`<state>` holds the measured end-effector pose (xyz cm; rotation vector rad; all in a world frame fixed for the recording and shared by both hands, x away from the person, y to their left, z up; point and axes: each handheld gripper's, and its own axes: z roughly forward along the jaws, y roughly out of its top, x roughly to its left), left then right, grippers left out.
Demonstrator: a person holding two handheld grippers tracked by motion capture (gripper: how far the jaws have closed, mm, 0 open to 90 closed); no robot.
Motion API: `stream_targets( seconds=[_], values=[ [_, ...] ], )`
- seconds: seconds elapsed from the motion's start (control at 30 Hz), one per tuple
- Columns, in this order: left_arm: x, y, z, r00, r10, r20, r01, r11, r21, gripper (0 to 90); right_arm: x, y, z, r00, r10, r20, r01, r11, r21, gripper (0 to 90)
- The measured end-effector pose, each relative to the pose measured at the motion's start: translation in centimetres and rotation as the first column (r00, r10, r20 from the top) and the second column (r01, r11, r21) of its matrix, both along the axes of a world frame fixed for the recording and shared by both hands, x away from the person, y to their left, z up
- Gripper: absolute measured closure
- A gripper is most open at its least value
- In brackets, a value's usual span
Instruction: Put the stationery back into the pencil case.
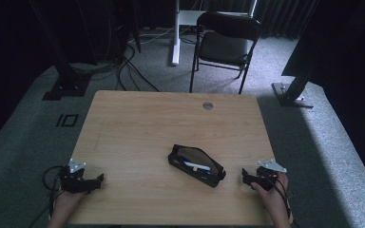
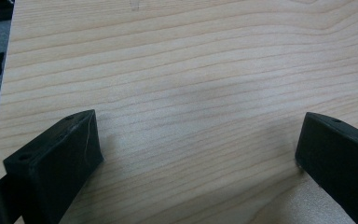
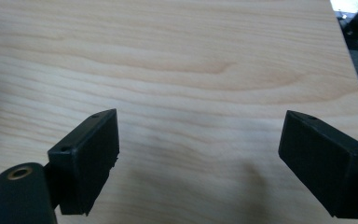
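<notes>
Black pencil case [image 1: 196, 165] lies on the wooden table [image 1: 138, 128], just left of the right gripper [image 1: 245, 176]. Left gripper [image 1: 97, 180] sits well apart; both stand with jaws wide, holding nothing.

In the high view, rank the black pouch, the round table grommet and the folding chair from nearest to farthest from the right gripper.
From the right gripper:
1. Black pouch, just to its left on the table.
2. Round grommet, near the table's far edge.
3. Folding chair, on the carpet beyond the table.

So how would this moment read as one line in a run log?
left gripper: open, empty | right gripper: open, empty | pencil case: unzipped, between them, untouched, on table
</notes>
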<state>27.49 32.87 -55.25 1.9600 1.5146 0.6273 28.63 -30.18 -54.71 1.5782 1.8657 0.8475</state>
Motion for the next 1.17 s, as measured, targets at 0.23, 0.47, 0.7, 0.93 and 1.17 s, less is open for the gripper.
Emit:
stream_targets(
  seconds=[0.23, 0.47, 0.7, 0.93, 1.17],
  values=[
    [0.0, 0.0, 0.0, 1.0000, 0.000, 0.000, 0.000, 1.0000, 0.000, 0.3, -0.5, -0.3, -0.5, 0.9991, -0.042, -0.012, 0.041, 0.9990, -0.019, 12.0],
    [0.0, 0.0, 0.0, 1.0000, 0.000, 0.000, 0.000, 1.0000, 0.000, 0.3, -0.5, -0.5, -1.1, 0.9954, -0.084, -0.046, 0.085, 0.9962, 0.021, 11.7],
    [0.0, 0.0, 0.0, 1.0000, 0.000, 0.000, 0.000, 1.0000, 0.000, 0.3, -0.5, -0.7, -1.1, 0.9881, -0.146, -0.048, 0.148, 0.9887, 0.026, 11.9],
    [0.0, 0.0, 0.0, 1.0000, 0.000, 0.000, 0.000, 1.0000, 0.000, 0.2, -0.3, -0.7, -1.1, 0.9829, -0.177, -0.049, 0.179, 0.9835, 0.027, 11.8],
    [0.0, 0.0, 0.0, 1.0000, 0.006, 0.001, -0.006, 1.0000, 0.000, 0.3, -0.2, -0.7, -1.1, 0.9822, -0.182, -0.048, 0.183, 0.9828, 0.025, 11.8]
  ],
)
